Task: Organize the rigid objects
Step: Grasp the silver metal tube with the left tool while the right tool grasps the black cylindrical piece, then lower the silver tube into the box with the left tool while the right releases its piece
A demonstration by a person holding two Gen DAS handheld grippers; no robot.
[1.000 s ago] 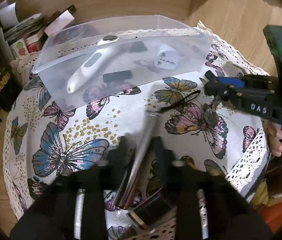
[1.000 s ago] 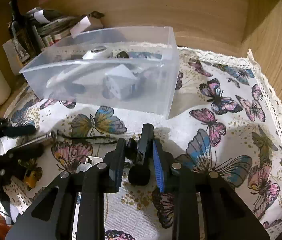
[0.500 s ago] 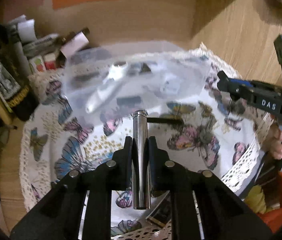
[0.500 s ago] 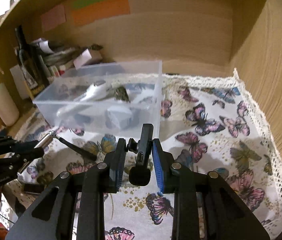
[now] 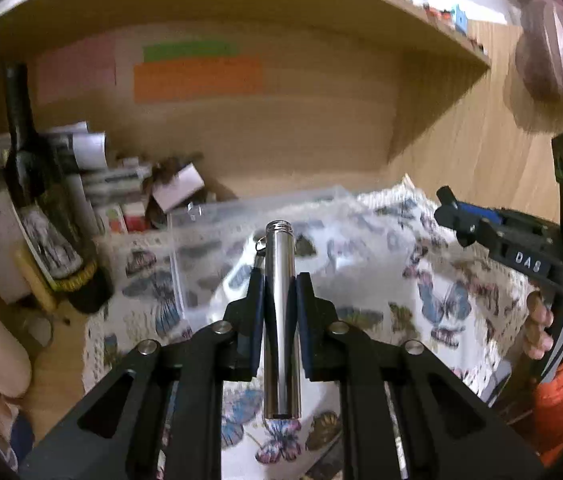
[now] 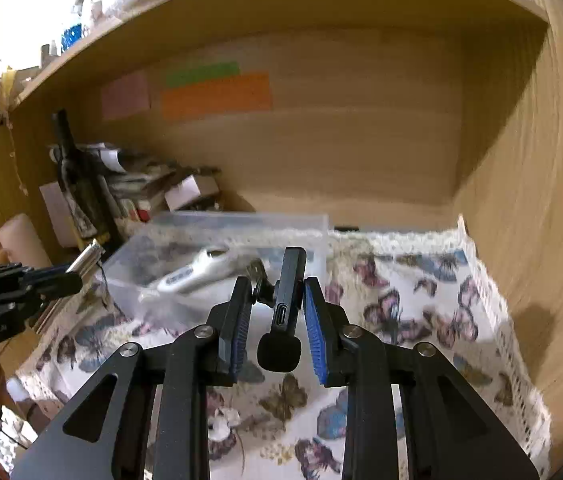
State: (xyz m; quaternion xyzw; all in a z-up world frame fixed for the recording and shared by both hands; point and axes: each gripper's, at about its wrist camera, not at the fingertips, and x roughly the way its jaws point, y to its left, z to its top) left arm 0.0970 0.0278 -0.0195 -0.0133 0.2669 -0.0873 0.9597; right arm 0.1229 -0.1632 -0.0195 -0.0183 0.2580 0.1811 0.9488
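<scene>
"DAS" label on right hand-held gripper point(image 5: 447, 210), left hand-held gripper point(image 5: 279, 292) clamping metal tube point(image 5: 280, 300)

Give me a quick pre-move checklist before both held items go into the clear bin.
1. Left gripper shut on the metal tube: ok.
2. Right gripper shut on the black microphone: ok.
3. Clear bin top open: ok.
4. Room in the bin beside the white thermometer: cannot tell, the picture is blurred.
5. The two grippers apart from each other: ok.
6. Cord hanging at the tube's far end free of the bin wall: cannot tell.
</scene>
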